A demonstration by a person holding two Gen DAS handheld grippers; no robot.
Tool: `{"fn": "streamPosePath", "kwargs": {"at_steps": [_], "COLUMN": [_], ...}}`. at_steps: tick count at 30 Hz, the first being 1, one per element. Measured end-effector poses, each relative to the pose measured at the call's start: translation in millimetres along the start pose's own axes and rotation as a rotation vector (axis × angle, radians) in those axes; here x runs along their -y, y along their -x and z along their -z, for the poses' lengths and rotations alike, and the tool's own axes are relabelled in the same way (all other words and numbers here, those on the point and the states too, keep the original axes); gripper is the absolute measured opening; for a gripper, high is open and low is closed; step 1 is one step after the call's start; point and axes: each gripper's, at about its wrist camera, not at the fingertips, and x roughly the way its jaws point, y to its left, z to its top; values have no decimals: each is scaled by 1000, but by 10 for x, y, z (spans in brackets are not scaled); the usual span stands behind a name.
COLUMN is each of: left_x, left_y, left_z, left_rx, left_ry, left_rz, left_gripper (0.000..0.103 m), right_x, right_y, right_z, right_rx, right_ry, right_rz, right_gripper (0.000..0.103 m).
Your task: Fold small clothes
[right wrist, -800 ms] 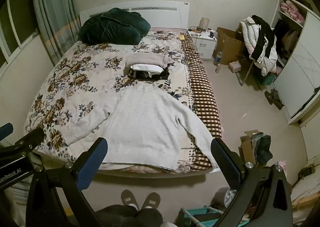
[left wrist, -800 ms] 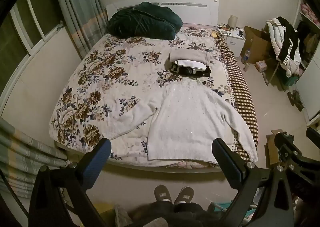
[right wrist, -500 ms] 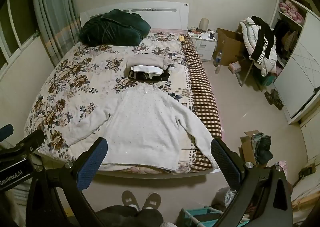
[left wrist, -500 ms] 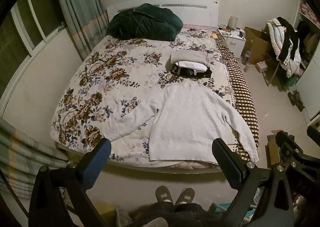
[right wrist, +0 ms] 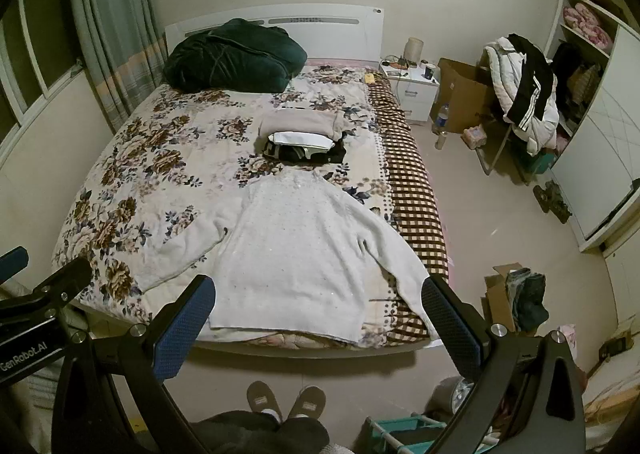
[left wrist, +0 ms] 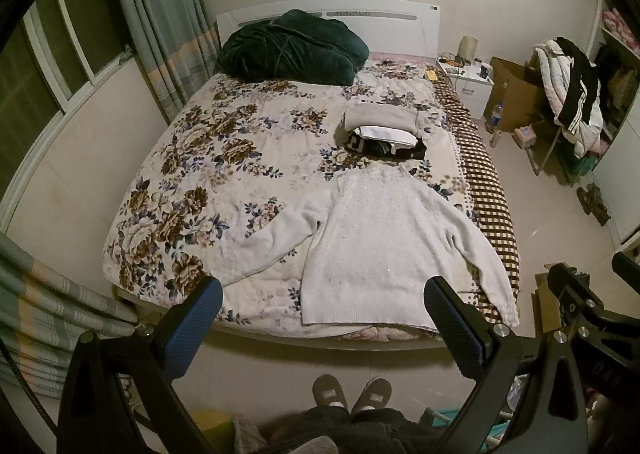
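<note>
A: Sweater [left wrist: 384, 246] first: where did it lie?
B: The white sweater lay flat on the bed [left wrist: 208, 174], near the foot edge and toward the checked side of the bedding. Its hem faced the person, its collar pointed at the headboard, and both sleeves were spread outward; one sleeve reached the corner of the mattress over the checked blanket [left wrist: 490, 194].

A: And the left gripper [left wrist: 320, 314]?
B: It was held above the floor short of the bed, tilted downward. Its fingers [left wrist: 192, 328] stood wide apart with nothing between them.

A: The right gripper [right wrist: 318, 314]?
B: Same posture: its fingers [right wrist: 450, 324] were spread wide and empty, clear of the cloth.

A: Anything else on the bed?
B: A stack of folded clothes [right wrist: 304, 134] sat just beyond the sweater's collar, beige on top, white and black beneath. A dark green blanket [left wrist: 292, 48] was bundled against the headboard.

A: And the person?
B: Only grey slippers [right wrist: 286, 400] and dark trouser legs showed, at the foot of the bed.
</note>
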Motion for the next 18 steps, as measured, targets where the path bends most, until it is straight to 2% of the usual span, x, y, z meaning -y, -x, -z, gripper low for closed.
{"fn": "streamPosePath", "kwargs": {"at_steps": [18], "left_x": [-12], "left_y": [-5], "left_z": [-32], "left_rx": [0], "left_ry": [2], "left_rz": [5], "left_gripper": [103], "right_x": [-21], "right_y": [-14], "right_z": [-18], "right_rx": [4], "right_ry": [2], "right_rz": [6], "right_gripper": [103]}}
